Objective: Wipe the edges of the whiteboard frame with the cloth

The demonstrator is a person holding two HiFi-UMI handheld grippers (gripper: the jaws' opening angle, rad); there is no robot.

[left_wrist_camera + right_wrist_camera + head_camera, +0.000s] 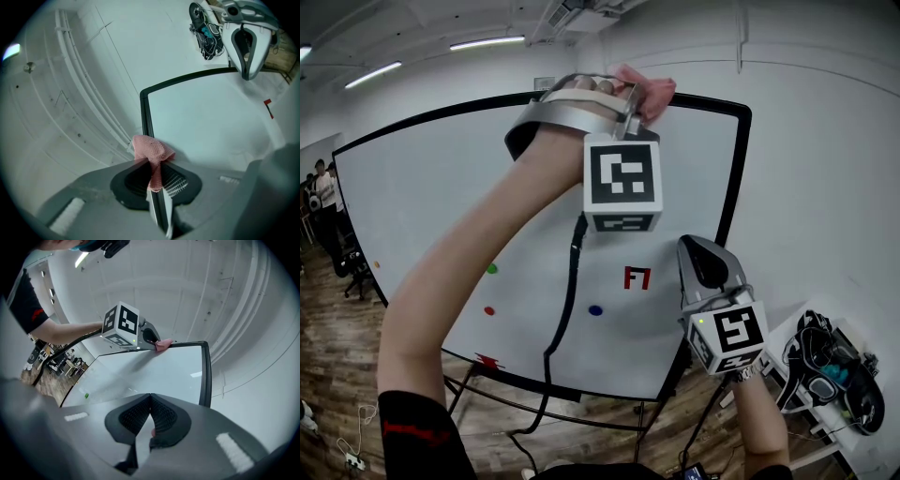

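The left claw (156, 165), clamped on the pink mesh cloth (150, 149), should press it evenly along the black whiteboard frame (145, 112) just ahead; the right claw (150, 398) is closed, empty.

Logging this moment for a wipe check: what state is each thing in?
Cloth, bunched, against the frame at its top edge.
Left gripper, shut on the cloth.
Right gripper, shut, empty.
Whiteboard, upright, a few coloured marks.
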